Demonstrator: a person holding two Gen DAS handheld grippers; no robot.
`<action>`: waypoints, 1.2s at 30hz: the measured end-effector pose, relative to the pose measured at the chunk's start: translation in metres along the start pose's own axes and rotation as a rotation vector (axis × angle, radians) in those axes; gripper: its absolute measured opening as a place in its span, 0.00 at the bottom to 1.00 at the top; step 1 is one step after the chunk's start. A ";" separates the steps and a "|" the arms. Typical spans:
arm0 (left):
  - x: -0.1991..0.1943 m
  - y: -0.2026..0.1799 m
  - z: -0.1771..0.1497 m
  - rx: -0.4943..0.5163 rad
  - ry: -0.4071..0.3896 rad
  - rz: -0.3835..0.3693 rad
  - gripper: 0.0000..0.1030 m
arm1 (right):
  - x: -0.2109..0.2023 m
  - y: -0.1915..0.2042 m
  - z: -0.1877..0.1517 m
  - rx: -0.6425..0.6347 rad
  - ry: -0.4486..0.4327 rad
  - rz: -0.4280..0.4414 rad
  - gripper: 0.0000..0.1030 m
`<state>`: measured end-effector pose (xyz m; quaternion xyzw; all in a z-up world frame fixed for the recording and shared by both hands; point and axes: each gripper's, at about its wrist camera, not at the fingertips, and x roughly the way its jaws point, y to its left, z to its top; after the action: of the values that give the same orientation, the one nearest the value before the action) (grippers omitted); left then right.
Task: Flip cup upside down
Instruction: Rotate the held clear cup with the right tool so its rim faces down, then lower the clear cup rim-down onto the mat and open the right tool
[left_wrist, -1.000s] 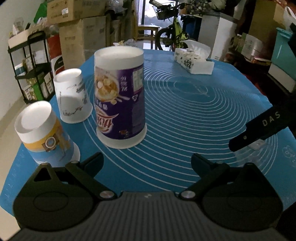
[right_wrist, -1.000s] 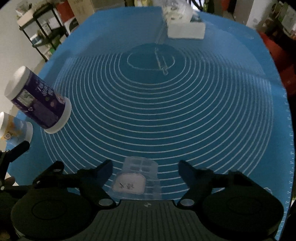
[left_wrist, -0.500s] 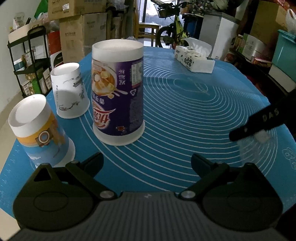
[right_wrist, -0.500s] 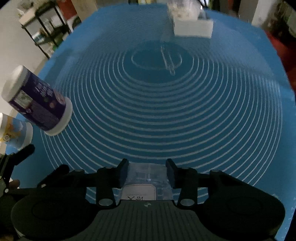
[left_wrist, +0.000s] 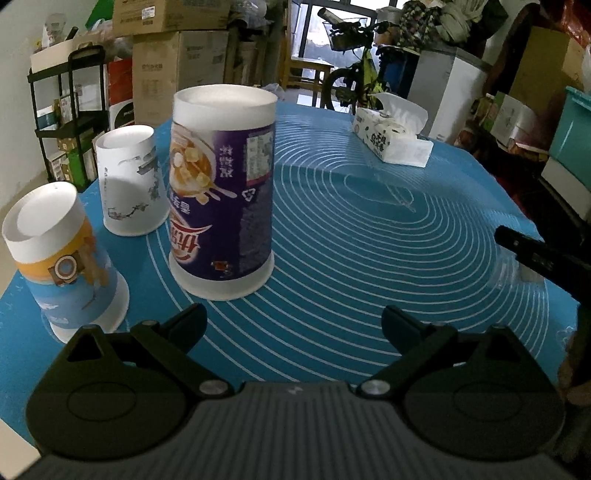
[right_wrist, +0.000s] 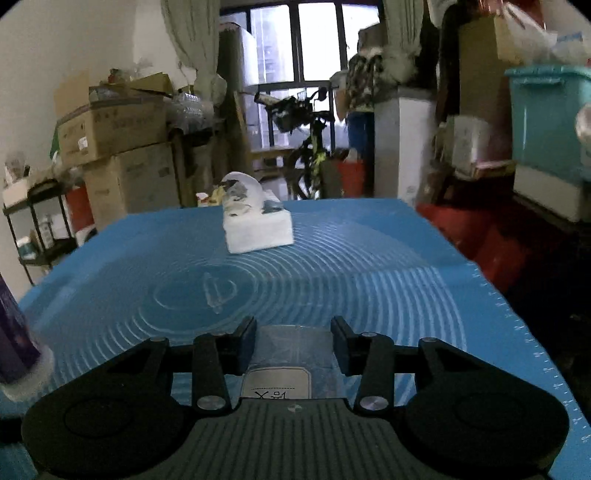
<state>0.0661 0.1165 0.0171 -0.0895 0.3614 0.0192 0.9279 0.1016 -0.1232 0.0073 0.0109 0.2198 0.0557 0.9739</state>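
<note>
Right gripper (right_wrist: 294, 341): clenched on a clear plastic cup (right_wrist: 291, 354) with a white label, held between both fingers above the near edge of the blue mat (right_wrist: 369, 266). Left gripper (left_wrist: 293, 325): released, jaws spread wide, holding nothing, low over the mat. 3 cups stand upside down ahead of it: a tall purple cup (left_wrist: 221, 188), a white cup (left_wrist: 129, 184) behind, a blue-and-orange cup (left_wrist: 62, 258) nearest left. A tissue box (right_wrist: 256, 225) sits at the far side.
</note>
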 end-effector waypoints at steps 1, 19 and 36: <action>0.000 -0.001 0.000 0.005 0.000 0.000 0.97 | -0.004 0.000 -0.001 -0.005 -0.005 0.009 0.47; -0.018 -0.046 -0.013 0.107 -0.045 -0.014 0.97 | -0.039 -0.009 -0.017 -0.037 0.082 0.068 0.55; -0.082 -0.100 -0.054 0.206 -0.162 -0.059 0.97 | -0.156 -0.051 -0.026 -0.024 0.054 0.056 0.98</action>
<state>-0.0199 0.0106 0.0487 -0.0024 0.2824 -0.0384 0.9585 -0.0441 -0.1911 0.0480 0.0039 0.2449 0.0861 0.9657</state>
